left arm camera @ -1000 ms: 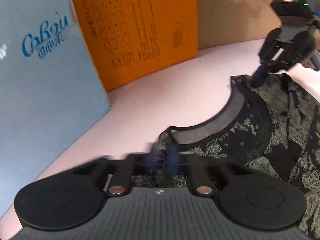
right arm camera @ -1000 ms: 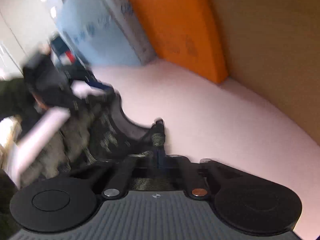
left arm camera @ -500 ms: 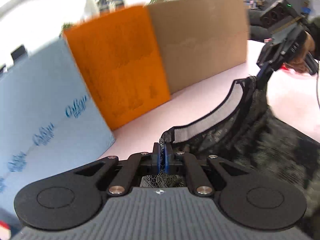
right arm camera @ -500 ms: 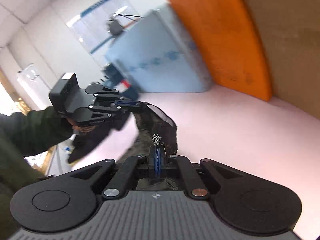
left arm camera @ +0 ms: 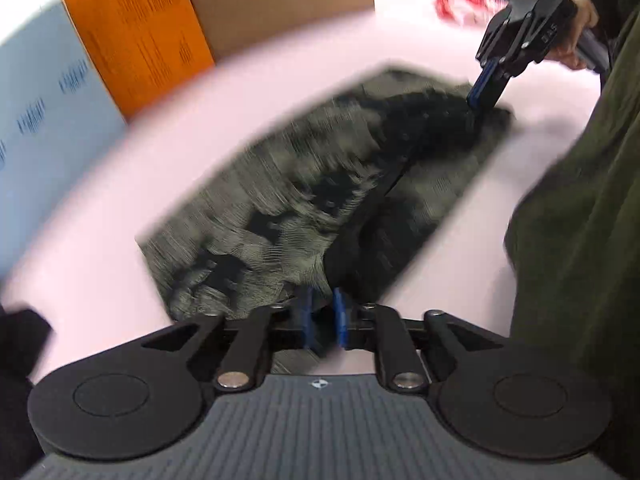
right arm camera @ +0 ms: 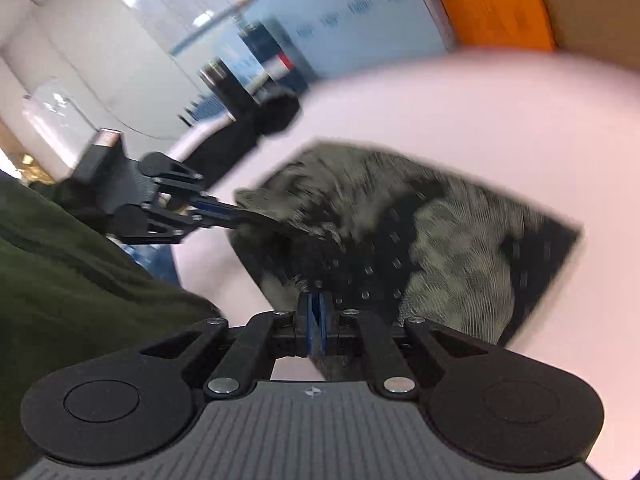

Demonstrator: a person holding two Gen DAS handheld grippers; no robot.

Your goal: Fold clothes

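The black lacy top [left arm camera: 320, 200] with its pale swirly pattern lies folded over on the smooth pink table [left arm camera: 100, 272], its near edge between the left gripper [left arm camera: 322, 312]'s slightly parted blue jaws and a far corner pinched tight in the right gripper [right arm camera: 314, 312]'s jaws.

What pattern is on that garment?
Black with pale grey-green lace-like patches on the garment, clearest in the left wrist view.
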